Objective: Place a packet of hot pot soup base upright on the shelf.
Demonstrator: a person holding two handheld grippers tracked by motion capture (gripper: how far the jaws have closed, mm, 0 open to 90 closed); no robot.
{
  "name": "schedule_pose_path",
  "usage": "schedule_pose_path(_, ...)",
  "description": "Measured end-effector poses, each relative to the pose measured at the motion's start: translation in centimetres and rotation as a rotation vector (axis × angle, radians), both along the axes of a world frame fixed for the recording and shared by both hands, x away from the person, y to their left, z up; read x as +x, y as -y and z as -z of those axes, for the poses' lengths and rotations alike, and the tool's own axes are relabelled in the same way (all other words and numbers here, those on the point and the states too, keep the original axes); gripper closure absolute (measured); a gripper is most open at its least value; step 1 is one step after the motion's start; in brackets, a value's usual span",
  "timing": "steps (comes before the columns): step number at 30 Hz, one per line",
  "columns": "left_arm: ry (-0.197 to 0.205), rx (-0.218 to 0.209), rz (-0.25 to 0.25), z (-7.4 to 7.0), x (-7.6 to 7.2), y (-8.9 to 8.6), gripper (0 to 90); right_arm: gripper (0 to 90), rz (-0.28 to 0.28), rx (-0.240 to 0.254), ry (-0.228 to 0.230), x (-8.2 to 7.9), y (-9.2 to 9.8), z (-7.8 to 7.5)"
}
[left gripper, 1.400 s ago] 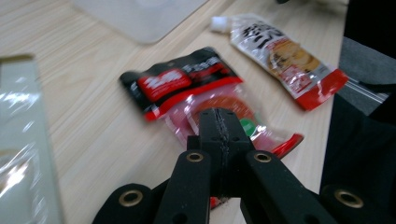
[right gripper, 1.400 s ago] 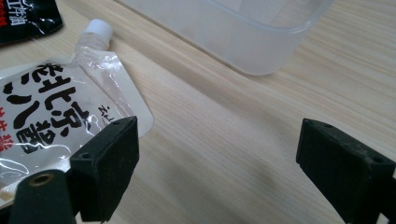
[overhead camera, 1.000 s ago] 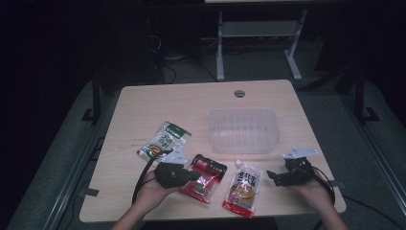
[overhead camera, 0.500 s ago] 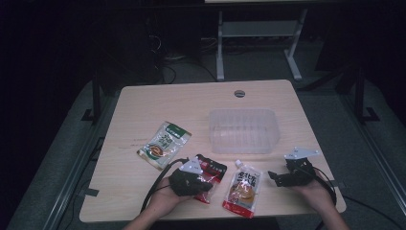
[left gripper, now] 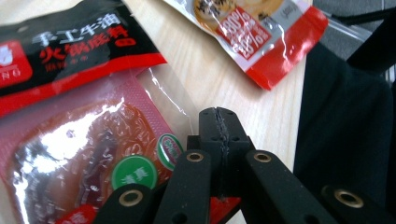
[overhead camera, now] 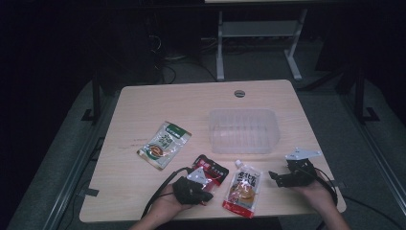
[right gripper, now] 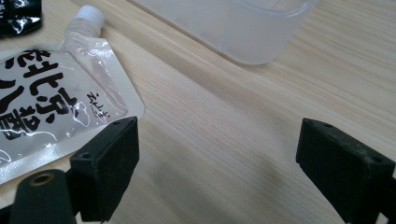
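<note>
Fingers: left gripper (left gripper: 218, 128) pressed together, gripping nothing, over red sauce packet (left gripper: 88, 154) near tabletop's (overhead camera: 158, 103) front edge; right gripper (right gripper: 215, 161) wide apart, idle | handling: probably soft, slippery, squashy – pinch flat sealed rim

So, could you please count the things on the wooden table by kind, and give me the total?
Flat food packets: 3 (green and white packet, red and black packet, red and white spouted pouch)
Clear plastic containers: 1 (rectangular clear plastic tub)
Total: 4
</note>
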State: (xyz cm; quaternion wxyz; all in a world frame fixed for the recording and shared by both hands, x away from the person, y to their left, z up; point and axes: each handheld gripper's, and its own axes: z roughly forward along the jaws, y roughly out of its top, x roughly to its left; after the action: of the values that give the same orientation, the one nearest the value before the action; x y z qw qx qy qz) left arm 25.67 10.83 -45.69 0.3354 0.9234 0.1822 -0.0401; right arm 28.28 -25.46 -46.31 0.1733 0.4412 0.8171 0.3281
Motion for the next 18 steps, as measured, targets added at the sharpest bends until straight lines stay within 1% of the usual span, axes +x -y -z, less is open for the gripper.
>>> schedule_pose_path(3, 0.01, 0.009, -0.002, -0.1, -0.1, -0.1, 89.9, 13.0, -0.003, -0.002, 0.005, 0.0, 0.1, 0.0)
schedule_pose_path(5, 0.008, 0.011, -0.004, -0.2, -0.1, -0.3, 89.9, 13.0, -0.001, -0.001, 0.01, 0.0, 0.2, -0.1)
schedule_pose_path(8, 0.012, 0.025, -0.008, -0.3, -0.1, -0.8, 89.9, 13.0, 0.0, -0.001, 0.014, 0.0, 0.2, -0.1)
schedule_pose_path(11, 0.006, 0.03, -0.025, -0.4, -0.2, -1.5, 89.9, 13.0, -0.001, -0.005, 0.017, 0.0, 0.3, -0.1)
schedule_pose_path(13, 0.014, 0.045, -0.029, -0.7, -0.1, -2.0, 89.9, 13.0, 0.002, -0.005, 0.018, 0.0, 0.3, -0.1)
schedule_pose_path(14, 0.016, 0.047, -0.032, -0.8, -0.1, -2.2, 89.9, 13.0, 0.002, -0.004, 0.019, 0.0, 0.3, -0.1)
schedule_pose_path(15, 0.019, 0.038, -0.047, -0.9, -0.1, -2.5, 89.9, 13.0, 0.002, -0.005, 0.02, 0.0, 0.3, -0.1)
schedule_pose_path(16, 0.025, 0.05, -0.041, -1.0, 0.0, -2.8, 89.9, 13.0, -0.003, -0.01, 0.024, 0.0, 0.3, -0.1)
schedule_pose_path(17, 0.029, 0.047, -0.051, -1.1, 0.1, -2.9, 89.9, 12.9, 0.0, -0.009, 0.019, -0.1, 0.3, -0.1)
schedule_pose_path(18, 0.034, 0.056, -0.05, -1.2, 0.2, -3.1, 89.9, 12.9, 0.0, -0.009, 0.019, -0.1, 0.3, -0.1)
